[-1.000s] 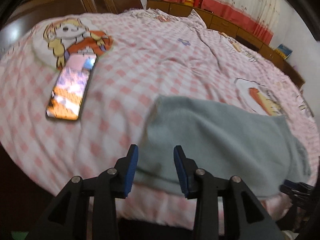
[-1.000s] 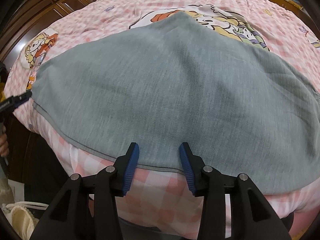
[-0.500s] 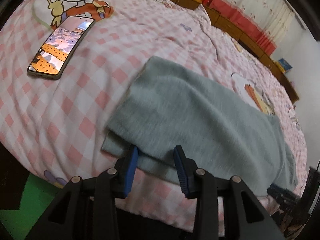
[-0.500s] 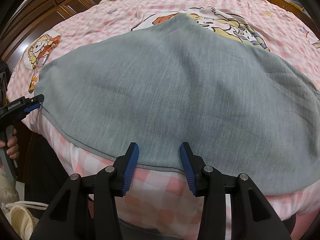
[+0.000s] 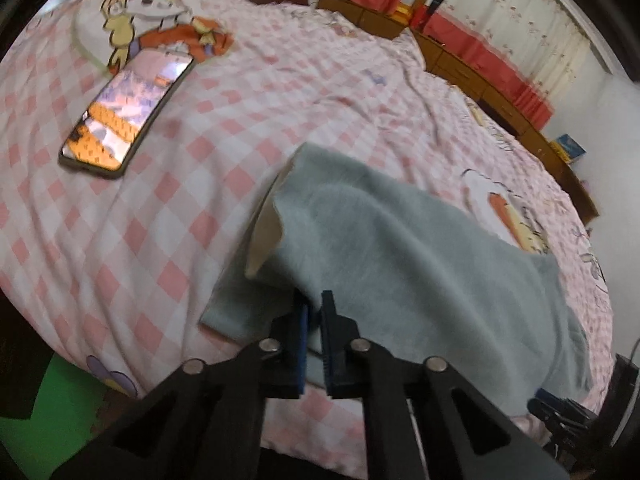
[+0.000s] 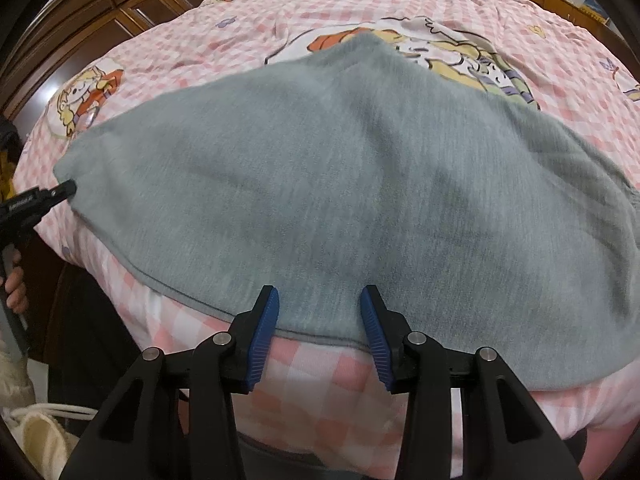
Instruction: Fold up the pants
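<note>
Grey pants (image 5: 420,272) lie folded flat on a pink checked bed. My left gripper (image 5: 314,320) is shut on the pants' near left edge and lifts the top layer, so a pale lining shows at the raised corner (image 5: 266,236). In the right wrist view the pants (image 6: 340,184) spread wide. My right gripper (image 6: 320,316) is open, its blue pads either side of the near hem, above the cloth. The left gripper also shows in the right wrist view (image 6: 64,192), at the pants' left corner.
A phone (image 5: 124,116) with a lit screen lies on the bed (image 5: 240,92) to the far left of the pants. Wooden cabinets (image 5: 480,68) and red-trimmed curtains stand beyond the bed. The bed's near edge drops to a dark floor below both grippers.
My left gripper has closed on the pants' near left edge and raised it, turning up the corner. My right gripper stays open at the hem, hardly moved.
</note>
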`<state>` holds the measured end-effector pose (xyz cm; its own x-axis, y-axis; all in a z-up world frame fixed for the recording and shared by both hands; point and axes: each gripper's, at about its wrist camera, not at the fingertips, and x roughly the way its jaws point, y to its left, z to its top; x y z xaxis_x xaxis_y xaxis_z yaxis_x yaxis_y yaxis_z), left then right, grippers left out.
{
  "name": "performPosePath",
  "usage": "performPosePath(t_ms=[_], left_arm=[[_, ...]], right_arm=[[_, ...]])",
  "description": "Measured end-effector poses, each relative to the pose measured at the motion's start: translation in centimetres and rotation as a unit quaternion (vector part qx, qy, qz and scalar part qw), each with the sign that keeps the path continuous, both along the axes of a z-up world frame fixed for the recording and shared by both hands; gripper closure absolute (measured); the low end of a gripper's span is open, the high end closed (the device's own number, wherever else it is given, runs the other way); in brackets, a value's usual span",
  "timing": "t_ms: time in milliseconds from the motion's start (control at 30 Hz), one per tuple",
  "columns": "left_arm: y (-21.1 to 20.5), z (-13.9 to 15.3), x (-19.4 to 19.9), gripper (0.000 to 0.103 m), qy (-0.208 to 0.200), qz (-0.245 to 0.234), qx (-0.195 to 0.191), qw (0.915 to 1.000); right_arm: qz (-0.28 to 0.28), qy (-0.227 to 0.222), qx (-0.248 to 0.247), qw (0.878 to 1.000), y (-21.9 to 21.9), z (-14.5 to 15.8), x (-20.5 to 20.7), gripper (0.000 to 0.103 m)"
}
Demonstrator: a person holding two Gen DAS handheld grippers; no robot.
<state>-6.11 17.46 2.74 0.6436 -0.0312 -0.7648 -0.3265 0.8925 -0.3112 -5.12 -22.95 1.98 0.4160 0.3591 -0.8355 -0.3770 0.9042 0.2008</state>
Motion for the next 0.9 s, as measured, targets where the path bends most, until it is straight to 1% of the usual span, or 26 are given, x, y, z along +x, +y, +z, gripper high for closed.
performPosePath(t_ms=[67,100,167,233,300,333,367,400,467,500,533,600,667,700,733,800,900], left_arm=[[0.0,1.2,-0.7,0.098,0.0,0.003,0.016,0.9999],[0.1,1.5,-0.9,0.098,0.003,0.004,0.017,0.9998],[0.6,1.5,-1.3,0.098,0.016,0.002,0.008,0.9998],[0.9,0.7,-1.1,0.098,0.035,-0.003,0.014,0.9993],[0.7,-0.7,-0.5,0.098,0.066,-0.01,0.024,0.9975],[0.7,-1.4,-0.4,0.097,0.073,-0.01,0.03,0.9968],[0.6,-1.8,-0.4,0.096,0.076,-0.011,0.034,0.9965],[0.7,-2.0,-0.4,0.091,0.077,-0.008,0.037,0.9963],[1.0,-1.6,-0.6,0.088,0.077,-0.002,0.031,0.9965],[1.2,-1.3,-0.7,0.084,0.078,-0.002,0.032,0.9964],[1.3,-0.8,-0.9,0.08,0.078,-0.006,0.039,0.9962],[1.3,0.2,-1.1,0.08,0.074,-0.02,0.05,0.9958],[1.2,1.6,-1.2,0.079,0.059,-0.035,0.062,0.9957],[1.1,2.2,-1.0,0.074,0.051,-0.04,0.066,0.9957],[1.2,2.6,-0.7,0.067,0.042,-0.044,0.07,0.9957],[0.9,3.5,0.6,0.061,0.028,-0.054,0.082,0.9948],[0.9,4.0,2.8,0.061,0.008,-0.07,0.093,0.9931]], right_arm=[[0.001,-0.012,0.023,1.0,-0.1,1.1,-0.2,0.059],[0.002,-0.018,0.028,0.999,-0.1,1.5,-0.2,0.059],[0.014,-0.025,0.032,0.999,0.3,2.0,-0.2,0.059],[0.02,-0.02,0.02,0.999,1.0,1.7,0.1,0.059],[0.027,-0.006,0.011,1.0,1.5,0.9,0.3,0.059],[0.029,0.003,0.006,1.0,1.8,0.4,0.5,0.059],[0.029,0.007,0.001,1.0,1.8,0.1,0.6,0.059],[0.03,0.007,-0.002,1.0,1.9,-0.2,0.6,0.058],[0.031,0.005,-0.002,1.0,1.8,-0.4,0.6,0.058],[0.031,0.005,-0.001,1.0,1.8,-0.4,0.7,0.058],[0.031,0.005,0.0,1.0,1.8,-0.5,0.7,0.058],[0.031,0.006,0.002,1.0,1.7,-0.6,0.7,0.058],[0.031,0.005,0.002,1.0,1.7,-0.7,0.7,0.058],[0.031,0.005,0.002,1.0,1.7,-0.7,0.7,0.058],[0.031,0.004,0.002,1.0,1.7,-0.6,0.7,0.058],[0.031,0.003,0.002,1.0,1.7,-0.7,0.7,0.058],[0.03,0.001,0.001,1.0,1.7,-0.8,0.8,0.058]])
